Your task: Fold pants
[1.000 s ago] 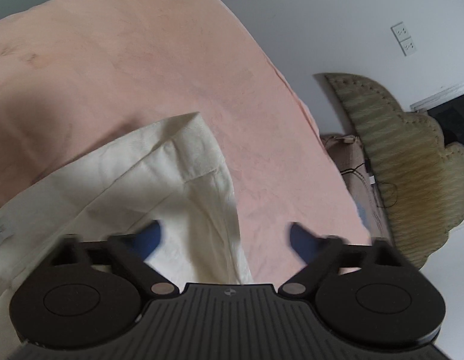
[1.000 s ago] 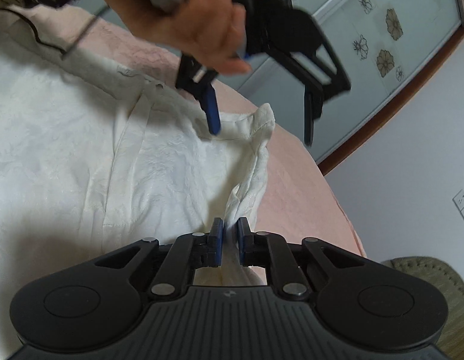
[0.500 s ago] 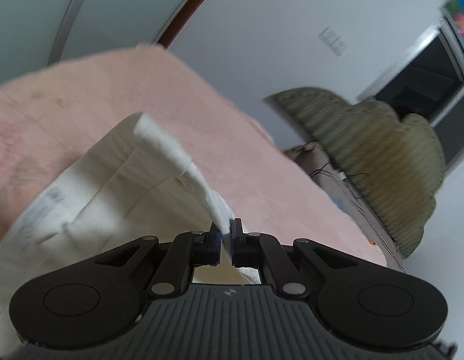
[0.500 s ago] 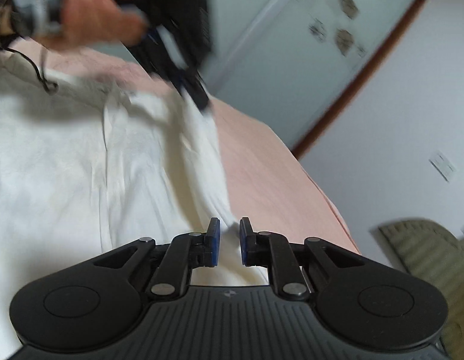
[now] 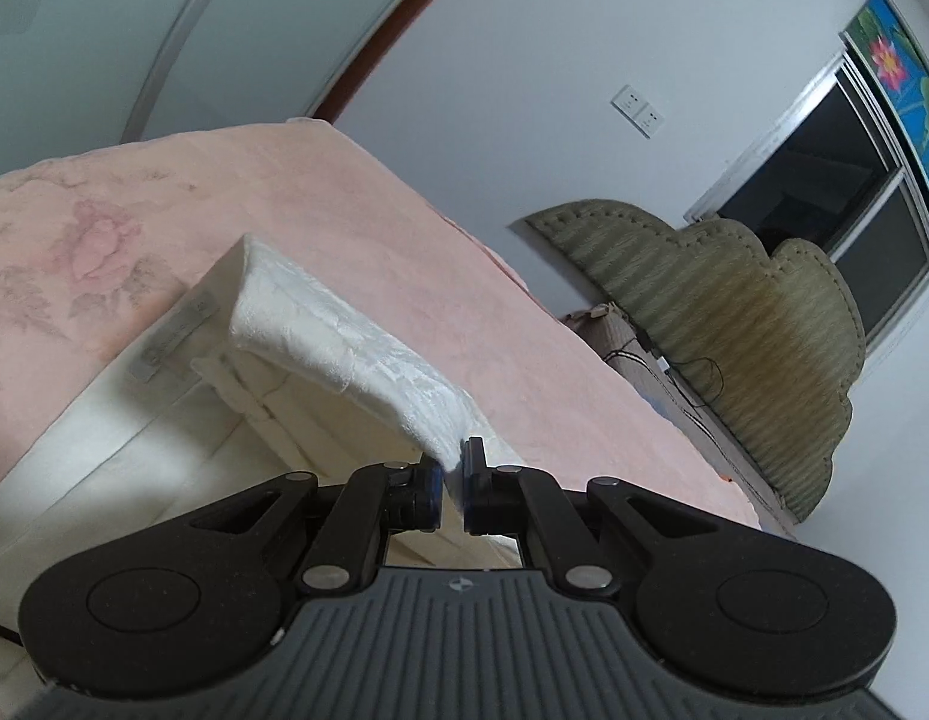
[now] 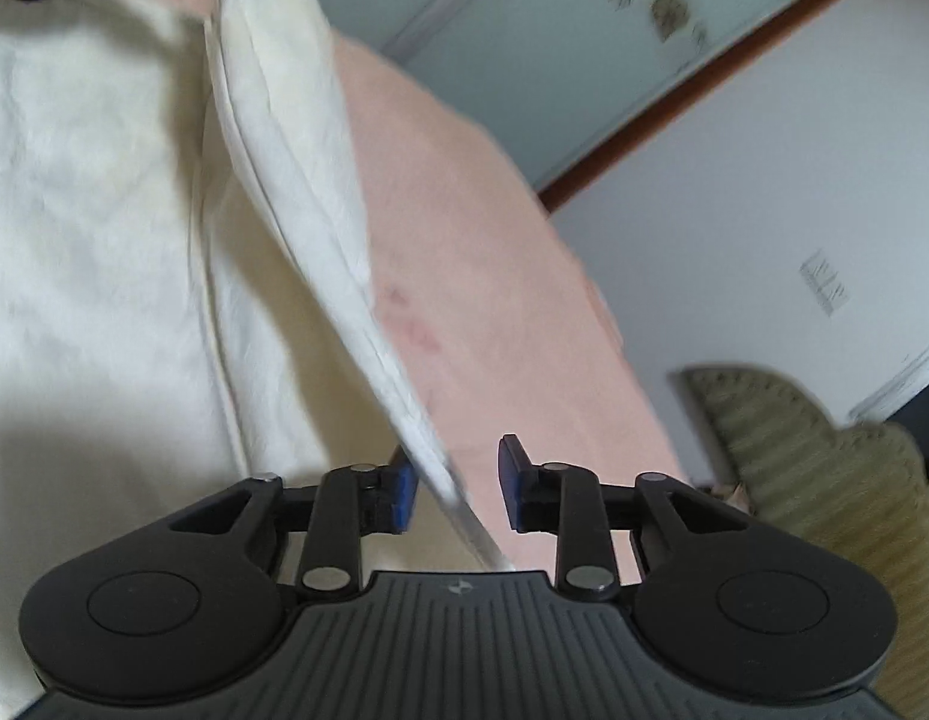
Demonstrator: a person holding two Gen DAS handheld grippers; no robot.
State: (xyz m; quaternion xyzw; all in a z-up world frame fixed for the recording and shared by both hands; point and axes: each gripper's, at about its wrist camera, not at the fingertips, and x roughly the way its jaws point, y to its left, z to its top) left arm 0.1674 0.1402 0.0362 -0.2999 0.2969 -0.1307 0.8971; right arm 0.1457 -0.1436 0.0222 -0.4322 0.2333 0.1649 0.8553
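1. Pinching a raised edge of the cream pants (image 5: 344, 354), the left gripper (image 5: 452, 486) is closed tight on the cloth, with its blue pads nearly meeting around the hem.
2. The right gripper (image 6: 455, 492) is standing with its jaws parted; the lifted fabric edge is passing between the pads, but neither pad looks to be pressing on it, so it seems to be holding nothing.
3. The pants are lying spread on the pink bedspread (image 5: 404, 264), reaching toward the bed's side edge that faces the padded headboard (image 5: 734, 324), with one border lifted taut off the surface.
4. The fabric is looking light, thin and limp: it is sagging between supports and creasing readily, so it will probably drape rather than hold a shape.
5. Taking hold at seams, hem or waistband corners seems wisest, since those doubled layers give the pads more to bite on and should slip less.
6. A single hold is likely letting the free corner droop and twist.
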